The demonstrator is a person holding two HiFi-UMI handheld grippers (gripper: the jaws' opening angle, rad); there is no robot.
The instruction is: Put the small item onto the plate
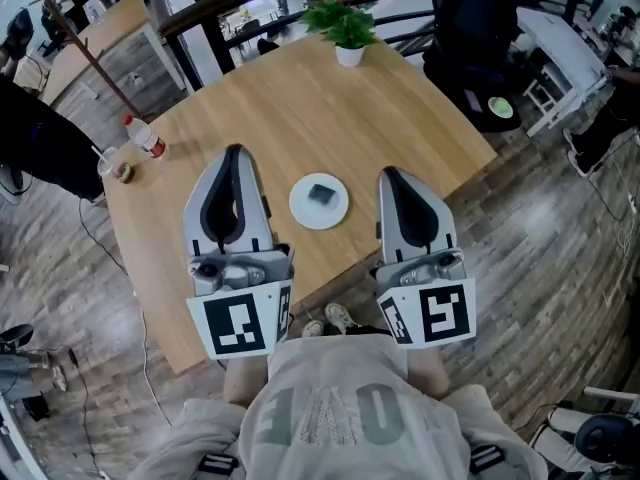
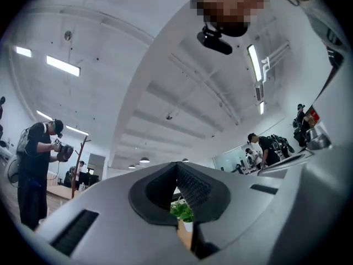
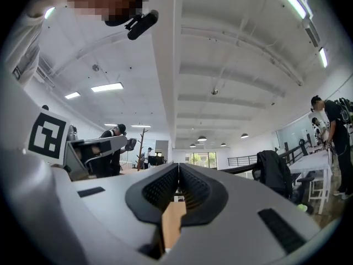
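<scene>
**A:** What surrounds the scene?
**B:** An open office: a light wooden table (image 1: 300, 98) on a grey plank floor (image 1: 540, 238), a potted plant (image 1: 345, 26) at its far edge, a black railing (image 1: 230, 3) beyond.
**A:** And overhead?
**B:** White ceiling (image 3: 220, 48), strip lights (image 3: 107, 86). A black chair (image 1: 470, 38) stands far right.

Head view looks steeply down on table (image 1: 300, 98); gripper views face ceiling (image 2: 165, 81)
</scene>
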